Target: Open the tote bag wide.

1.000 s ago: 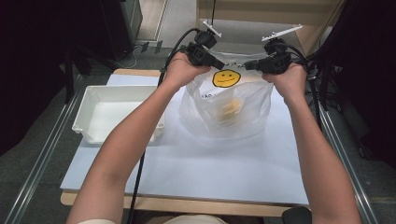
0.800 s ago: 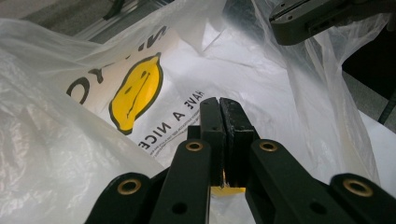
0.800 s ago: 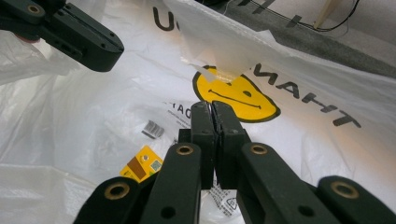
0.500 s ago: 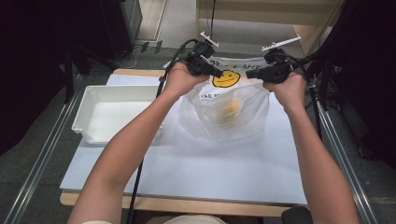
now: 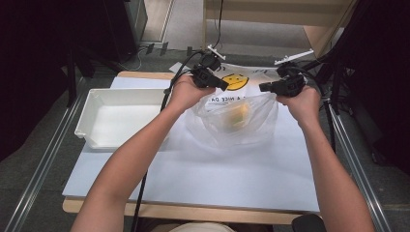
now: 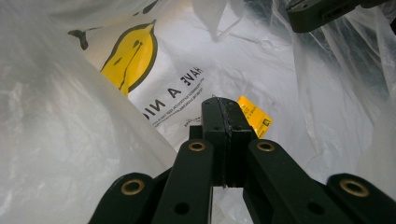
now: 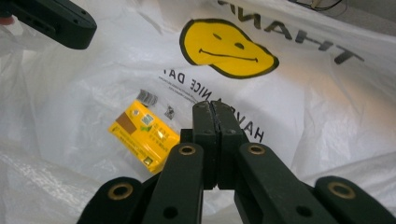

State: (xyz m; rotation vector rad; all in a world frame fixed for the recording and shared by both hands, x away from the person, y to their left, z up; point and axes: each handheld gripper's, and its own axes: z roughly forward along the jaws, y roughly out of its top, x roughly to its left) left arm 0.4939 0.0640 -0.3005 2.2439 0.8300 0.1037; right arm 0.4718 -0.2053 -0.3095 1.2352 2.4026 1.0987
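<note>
Left hand-held gripper (image 5: 225, 86): jaws pressed together, pinching the bag's rim.
Right hand-held gripper (image 5: 263, 87): jaws likewise closed on the opposite rim.
Plastic bag (image 5: 240, 121): hanging between both, mouth spread, bottom resting on the counter (image 5: 217, 174).
Yellow packet (image 7: 144, 136): inside, below the jaws.
Handling: likely light, limp, slippery film; tears if yanked.
Hold: rim edges, bunched.
White tray (image 5: 121, 118): beyond the left one.
</note>
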